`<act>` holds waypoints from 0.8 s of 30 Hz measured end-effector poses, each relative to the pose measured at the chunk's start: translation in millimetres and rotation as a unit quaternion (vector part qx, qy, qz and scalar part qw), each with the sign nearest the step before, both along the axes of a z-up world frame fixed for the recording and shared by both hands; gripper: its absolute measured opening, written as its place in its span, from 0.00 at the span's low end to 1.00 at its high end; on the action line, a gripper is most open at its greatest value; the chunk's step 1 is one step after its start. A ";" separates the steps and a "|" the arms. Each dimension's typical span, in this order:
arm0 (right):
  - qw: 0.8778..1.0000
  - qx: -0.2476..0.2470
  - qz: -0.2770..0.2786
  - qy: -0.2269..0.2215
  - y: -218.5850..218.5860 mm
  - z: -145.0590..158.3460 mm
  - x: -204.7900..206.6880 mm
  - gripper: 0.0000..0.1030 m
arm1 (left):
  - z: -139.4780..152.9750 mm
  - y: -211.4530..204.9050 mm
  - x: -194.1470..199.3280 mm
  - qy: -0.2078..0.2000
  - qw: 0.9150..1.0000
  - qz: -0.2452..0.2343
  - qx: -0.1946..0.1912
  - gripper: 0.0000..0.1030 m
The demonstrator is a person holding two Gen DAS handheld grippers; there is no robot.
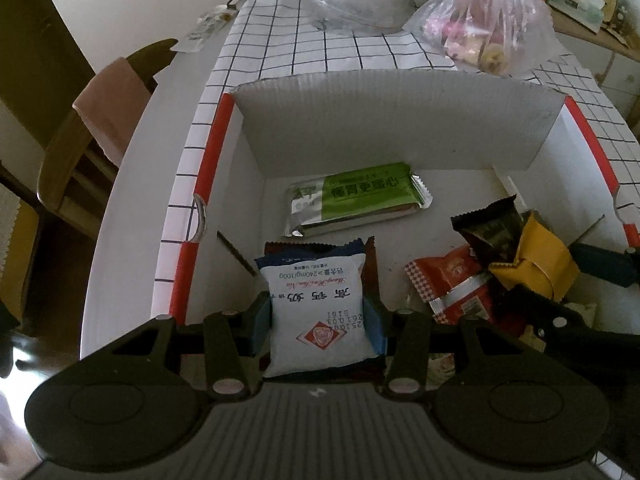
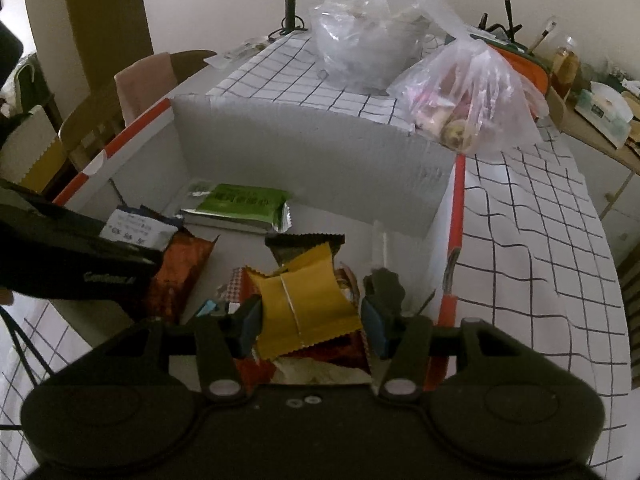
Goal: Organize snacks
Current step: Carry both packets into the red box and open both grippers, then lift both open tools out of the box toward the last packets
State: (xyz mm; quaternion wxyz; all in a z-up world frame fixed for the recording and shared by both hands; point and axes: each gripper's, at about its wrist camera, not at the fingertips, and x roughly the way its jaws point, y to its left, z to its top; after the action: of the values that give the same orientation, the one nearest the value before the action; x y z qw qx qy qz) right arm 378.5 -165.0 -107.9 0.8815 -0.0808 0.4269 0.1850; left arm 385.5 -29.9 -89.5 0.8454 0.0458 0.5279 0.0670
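A white cardboard box with red edges sits on the checked tablecloth. My left gripper is shut on a white and blue snack packet inside the box at its near left. A green packet lies flat at the back. My right gripper is shut on a yellow packet over a pile of red and dark packets at the box's right. The yellow packet and red packet also show in the left wrist view. The green packet shows in the right wrist view.
Two clear plastic bags, one with snacks and one crumpled, sit on the checked tablecloth behind the box. A wooden chair stands left of the table. A cluttered side counter is at the far right.
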 end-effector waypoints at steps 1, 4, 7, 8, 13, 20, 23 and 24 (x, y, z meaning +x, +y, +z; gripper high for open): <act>1.000 0.002 0.001 0.002 -0.5 0.4 0.3 0.52 | 0.1 0.2 -0.3 0.000 1.000 0.002 0.000 0.47; 1.000 0.007 0.006 0.002 -1.7 0.6 -0.1 0.57 | 2.0 0.5 -2.9 0.000 1.000 0.006 -0.004 0.49; 1.000 0.016 0.003 0.002 -3.5 1.8 -1.4 0.61 | 6.7 1.7 -6.8 -0.006 1.000 0.007 -0.005 0.52; 1.000 0.019 0.002 0.003 -4.5 2.8 -2.1 0.61 | 8.8 2.6 -8.5 -0.009 1.000 0.008 -0.008 0.53; 0.999 0.034 -0.005 -0.003 -10.4 13.2 -10.4 0.70 | 22.0 4.5 -19.6 -0.026 0.999 0.003 -0.025 0.56; 0.998 0.044 -0.029 -0.031 -21.7 37.3 -35.0 0.77 | 44.6 1.3 -44.9 -0.059 0.997 -0.026 -0.047 0.60; 0.997 0.050 -0.032 -0.042 -24.4 50.4 -49.4 0.80 | 56.8 0.1 -60.5 -0.077 0.995 -0.041 -0.056 0.62; 0.997 0.052 -0.035 -0.047 -24.7 54.5 -54.8 0.82 | 60.8 -0.1 -65.6 -0.081 0.994 -0.044 -0.058 0.62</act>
State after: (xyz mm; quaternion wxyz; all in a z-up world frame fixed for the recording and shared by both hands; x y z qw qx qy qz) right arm 323.7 -189.8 -53.4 0.9095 -0.0290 0.3774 0.1720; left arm 319.9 -30.1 -28.8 0.8888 0.0144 0.4581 0.0022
